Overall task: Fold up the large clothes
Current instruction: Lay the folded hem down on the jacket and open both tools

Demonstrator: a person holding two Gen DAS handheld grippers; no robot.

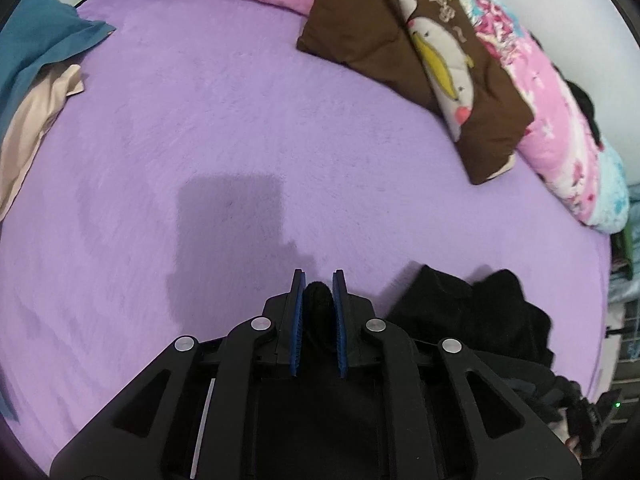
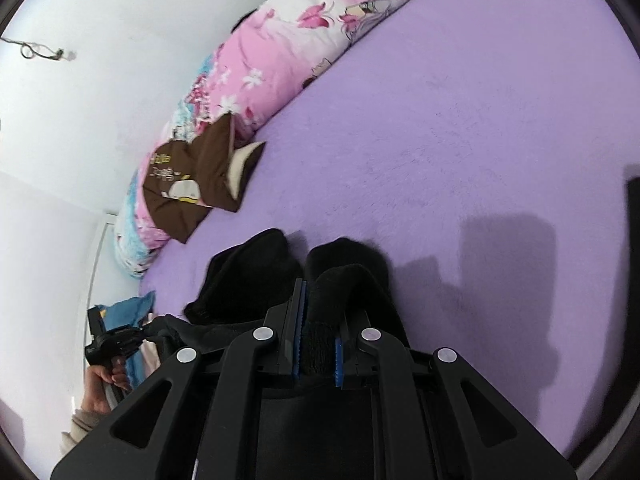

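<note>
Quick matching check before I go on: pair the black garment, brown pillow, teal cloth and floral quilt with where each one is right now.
Things:
1. black garment
2. brown pillow
3. teal cloth
4. floral quilt

Places:
A. rolled along the bed's edge by the white wall
B. pinched in both the left gripper and right gripper
C. leaning on the quilt, penguin print showing
D. bunched at the left edge of the left wrist view, over a beige cloth

Pairs: 1-B, 2-C, 3-D, 4-A
</note>
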